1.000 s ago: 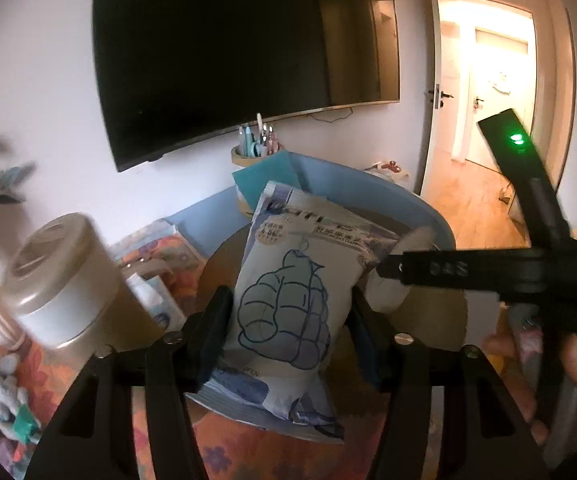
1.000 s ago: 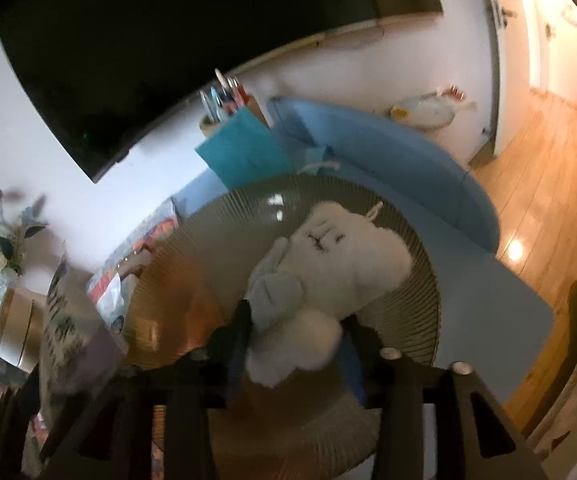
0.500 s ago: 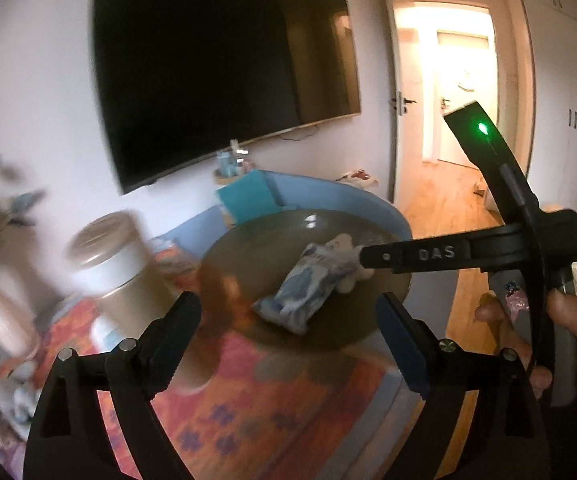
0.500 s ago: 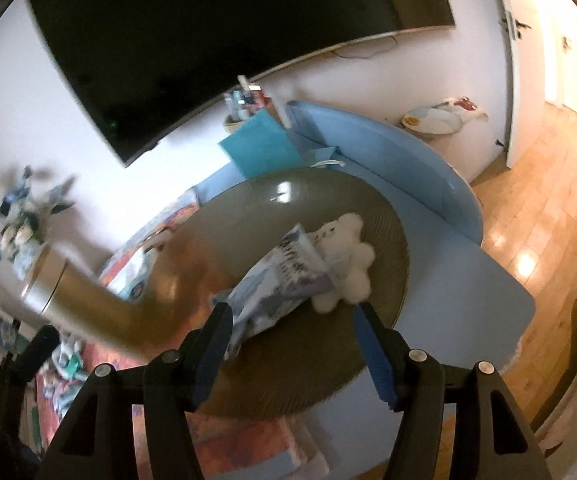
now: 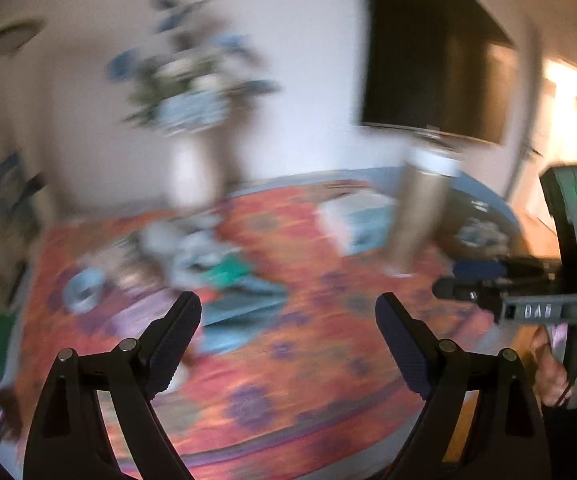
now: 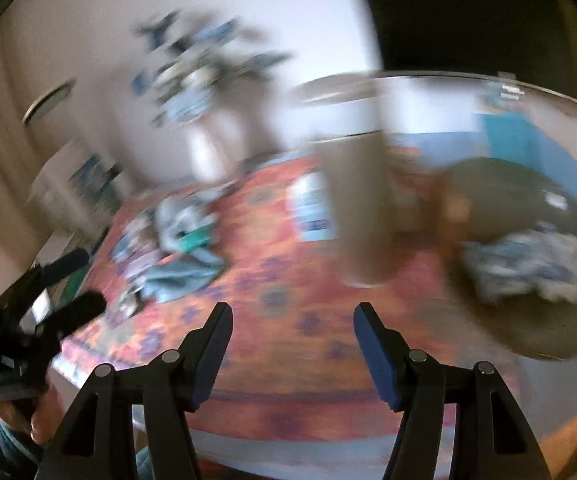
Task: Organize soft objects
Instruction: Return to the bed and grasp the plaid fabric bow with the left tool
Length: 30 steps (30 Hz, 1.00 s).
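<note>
Jaws of my left gripper (image 5: 288, 312) spread wide, just opened further, nothing between them. Right gripper (image 6: 292, 322) half-spread, empty too. I see printed soft pack (image 6: 524, 268), crinkly, with white plush, blurred, lying in round dark tray (image 6: 500, 184) at right. Crumpled blue cloths (image 6: 184, 276) on patterned red-orange tablecloth (image 5: 308, 380).

"DAS" on right tool (image 5: 536, 312)

grippers (image 6: 290, 344): 2 | round trays (image 6: 520, 200): 1 | canisters (image 6: 362, 208): 1 (all blurred); vases (image 5: 192, 172): 1
</note>
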Available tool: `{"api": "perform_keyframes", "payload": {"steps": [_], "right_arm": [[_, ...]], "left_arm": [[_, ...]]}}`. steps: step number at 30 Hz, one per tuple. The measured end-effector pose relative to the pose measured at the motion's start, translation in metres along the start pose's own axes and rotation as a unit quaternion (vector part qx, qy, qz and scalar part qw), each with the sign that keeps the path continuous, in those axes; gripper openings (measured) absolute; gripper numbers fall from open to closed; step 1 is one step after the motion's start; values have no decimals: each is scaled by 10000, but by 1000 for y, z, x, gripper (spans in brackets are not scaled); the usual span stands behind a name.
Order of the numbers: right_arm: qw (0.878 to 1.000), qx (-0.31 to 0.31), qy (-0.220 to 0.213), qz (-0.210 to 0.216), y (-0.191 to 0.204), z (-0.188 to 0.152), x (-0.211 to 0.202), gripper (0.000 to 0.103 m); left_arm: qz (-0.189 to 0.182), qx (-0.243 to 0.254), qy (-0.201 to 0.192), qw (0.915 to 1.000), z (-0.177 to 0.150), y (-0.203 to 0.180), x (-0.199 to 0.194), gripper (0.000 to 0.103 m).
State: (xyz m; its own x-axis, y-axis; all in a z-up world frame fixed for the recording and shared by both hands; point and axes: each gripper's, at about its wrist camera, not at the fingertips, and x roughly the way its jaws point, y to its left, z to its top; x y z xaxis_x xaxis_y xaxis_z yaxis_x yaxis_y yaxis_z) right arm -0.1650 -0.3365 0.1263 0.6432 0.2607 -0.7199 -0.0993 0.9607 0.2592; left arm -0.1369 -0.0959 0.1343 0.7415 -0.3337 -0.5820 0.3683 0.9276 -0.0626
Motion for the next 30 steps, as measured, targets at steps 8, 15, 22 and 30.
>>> {"api": "perform_keyframes", "payload": {"steps": [8, 15, 22, 30], "right_arm": [[9947, -445, 684, 627, 73, 14, 108, 61], [9921, -925, 543, 652, 98, 31, 169, 61], [9927, -477, 740, 829, 82, 39, 203, 63], [9964, -427, 161, 710, 78, 38, 182, 96]], "left_arm": [[565, -633, 466, 9953, -30, 110, 19, 88], [196, -1031, 865, 9907, -52, 146, 74, 87], [-118, -950, 916, 9912, -54, 137, 95, 87], [64, -848, 1334, 9874, -58, 133, 114, 54]]}}
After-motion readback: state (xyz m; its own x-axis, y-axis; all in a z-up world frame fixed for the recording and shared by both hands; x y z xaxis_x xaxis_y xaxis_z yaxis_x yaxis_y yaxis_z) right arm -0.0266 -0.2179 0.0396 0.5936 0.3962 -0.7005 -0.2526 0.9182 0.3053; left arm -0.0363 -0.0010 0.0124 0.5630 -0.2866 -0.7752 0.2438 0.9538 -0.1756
